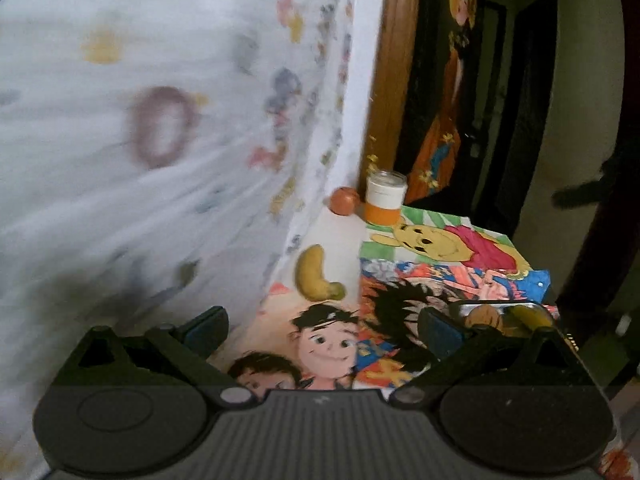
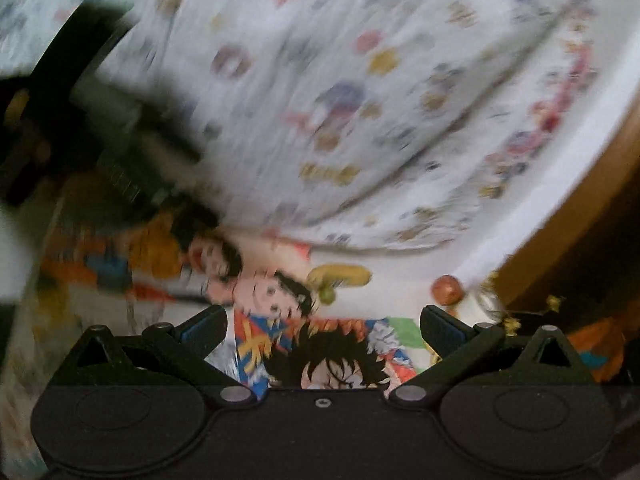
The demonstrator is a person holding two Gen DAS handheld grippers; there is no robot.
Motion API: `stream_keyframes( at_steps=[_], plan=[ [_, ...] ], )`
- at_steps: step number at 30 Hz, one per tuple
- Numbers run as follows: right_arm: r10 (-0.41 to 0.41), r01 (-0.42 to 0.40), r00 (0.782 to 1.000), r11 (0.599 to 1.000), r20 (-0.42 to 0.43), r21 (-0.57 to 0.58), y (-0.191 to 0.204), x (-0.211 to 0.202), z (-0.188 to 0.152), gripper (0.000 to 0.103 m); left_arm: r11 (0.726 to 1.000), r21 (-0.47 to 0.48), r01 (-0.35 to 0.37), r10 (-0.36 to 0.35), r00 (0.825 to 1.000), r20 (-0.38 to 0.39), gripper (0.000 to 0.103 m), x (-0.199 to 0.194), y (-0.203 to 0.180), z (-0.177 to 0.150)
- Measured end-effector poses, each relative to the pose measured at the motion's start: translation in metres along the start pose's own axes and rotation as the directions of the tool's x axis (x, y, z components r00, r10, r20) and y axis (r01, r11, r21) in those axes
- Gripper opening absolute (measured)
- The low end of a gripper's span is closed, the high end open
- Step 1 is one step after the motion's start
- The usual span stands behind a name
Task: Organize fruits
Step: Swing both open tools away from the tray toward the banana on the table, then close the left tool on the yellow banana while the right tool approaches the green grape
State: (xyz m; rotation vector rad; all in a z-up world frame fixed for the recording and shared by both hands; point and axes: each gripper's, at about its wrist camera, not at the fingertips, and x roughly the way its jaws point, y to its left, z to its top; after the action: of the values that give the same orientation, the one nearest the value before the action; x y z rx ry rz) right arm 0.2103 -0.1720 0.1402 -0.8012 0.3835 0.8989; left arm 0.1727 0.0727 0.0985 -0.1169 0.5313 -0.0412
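Both jaws stand wide apart: the left hand-held gripper (image 1: 322, 330) and the right hand-held gripper (image 2: 323, 326) each grip nothing. On the bench (image 1: 340, 236), covered with cartoon drawings, a banana (image 1: 314, 276) lies at twelve o'clock from the left one. The orange fruit (image 1: 345, 199) sits beyond, just beside a white-and-orange jar (image 1: 385, 197).

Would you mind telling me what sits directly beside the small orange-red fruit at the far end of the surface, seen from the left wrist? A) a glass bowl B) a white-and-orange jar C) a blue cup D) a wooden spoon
B: in the left wrist view, the white-and-orange jar stands just right of the small orange-red fruit, beyond the banana.
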Motion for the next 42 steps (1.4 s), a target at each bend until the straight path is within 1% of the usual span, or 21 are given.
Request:
stream_keyframes(
  at_steps=[3, 7, 10, 16, 19, 21, 23, 25, 27, 29, 31, 32, 35, 36, 38, 40, 42],
  plan=[
    [0.042, -0.042, 0.999, 0.998, -0.015, -0.040, -0.006, 0.026, -0.019, 0.102, 0.999, 0.039, -0.003, 0.004, 1.000, -0.023, 0.103, 0.030, -0.009, 0.013],
    [0.098, -0.099, 0.994, 0.995, -0.039, -0.023, -0.020, 0.053, -0.043, 0.102, 0.996, 0.093, -0.003, 0.010, 0.997, -0.074, 0.103, 0.070, -0.025, 0.025],
    [0.121, -0.122, 0.992, 0.992, -0.029, -0.018, -0.029, 0.066, -0.059, 0.102, 0.991, 0.136, -0.011, 0.026, 0.993, -0.114, 0.103, 0.102, -0.039, 0.034],
    [0.151, -0.149, 0.988, 0.983, -0.010, 0.111, -0.059, 0.092, -0.080, 0.100, 0.970, 0.241, -0.025, 0.067, 0.984, -0.167, 0.102, 0.164, -0.063, 0.050],
    [0.157, -0.154, 0.988, 0.977, -0.007, 0.148, -0.066, 0.101, -0.086, 0.099, 0.968, 0.247, -0.031, 0.085, 0.974, -0.211, 0.100, 0.192, -0.062, 0.057],
    [0.164, -0.160, 0.986, 0.974, -0.008, 0.163, -0.069, 0.106, -0.089, 0.098, 0.964, 0.262, -0.053, 0.114, 0.968, -0.225, 0.099, 0.208, -0.059, 0.060],
    [0.173, -0.168, 0.985, 0.970, -0.011, 0.175, -0.069, 0.111, -0.090, 0.097, 0.955, 0.288, -0.074, 0.147, 0.960, -0.239, 0.097, 0.222, -0.057, 0.061],
    [0.187, -0.181, 0.982, 0.964, -0.010, 0.195, -0.069, 0.115, -0.089, 0.096, 0.954, 0.289, -0.079, 0.158, 0.953, -0.260, 0.093, 0.235, -0.052, 0.063],
    [0.200, -0.194, 0.980, 0.957, -0.006, 0.215, -0.069, 0.118, -0.087, 0.096, 0.953, 0.287, -0.093, 0.176, 0.944, -0.280, 0.091, 0.245, -0.048, 0.065],
    [0.211, -0.203, 0.977, 0.949, -0.011, 0.240, -0.068, 0.122, -0.084, 0.092, 0.951, 0.289, -0.110, 0.196, 0.938, -0.285, 0.086, 0.251, -0.044, 0.066],
    [0.222, -0.206, 0.975, 0.941, -0.030, 0.269, -0.066, 0.127, -0.081, 0.088, 0.947, 0.299, -0.122, 0.211, 0.934, -0.288, 0.082, 0.258, -0.042, 0.067],
    [0.232, -0.213, 0.972, 0.936, -0.037, 0.281, -0.065, 0.130, -0.079, 0.087, 0.942, 0.306, -0.138, 0.230, 0.928, -0.292, 0.080, 0.262, -0.042, 0.067],
    [0.252, -0.227, 0.966, 0.927, -0.049, 0.300, -0.064, 0.140, -0.073, 0.081, 0.933, 0.326, -0.150, 0.256, 0.915, -0.312, 0.070, 0.275, -0.041, 0.067],
    [0.255, -0.227, 0.965, 0.926, -0.055, 0.302, -0.064, 0.145, -0.071, 0.079, 0.932, 0.331, -0.148, 0.260, 0.910, -0.324, 0.065, 0.280, -0.041, 0.067],
    [0.253, -0.222, 0.965, 0.929, -0.071, 0.295, -0.063, 0.155, -0.067, 0.075, 0.931, 0.330, -0.157, 0.274, 0.898, -0.346, 0.061, 0.292, -0.039, 0.067],
    [0.251, -0.219, 0.965, 0.932, -0.078, 0.290, -0.062, 0.163, -0.064, 0.067, 0.933, 0.323, -0.162, 0.281, 0.886, -0.368, 0.052, 0.301, -0.037, 0.068],
    [0.256, -0.221, 0.963, 0.931, -0.087, 0.289, -0.060, 0.173, -0.060, 0.061, 0.934, 0.319, -0.163, 0.283, 0.880, -0.380, 0.048, 0.309, -0.033, 0.069]
  ],
)
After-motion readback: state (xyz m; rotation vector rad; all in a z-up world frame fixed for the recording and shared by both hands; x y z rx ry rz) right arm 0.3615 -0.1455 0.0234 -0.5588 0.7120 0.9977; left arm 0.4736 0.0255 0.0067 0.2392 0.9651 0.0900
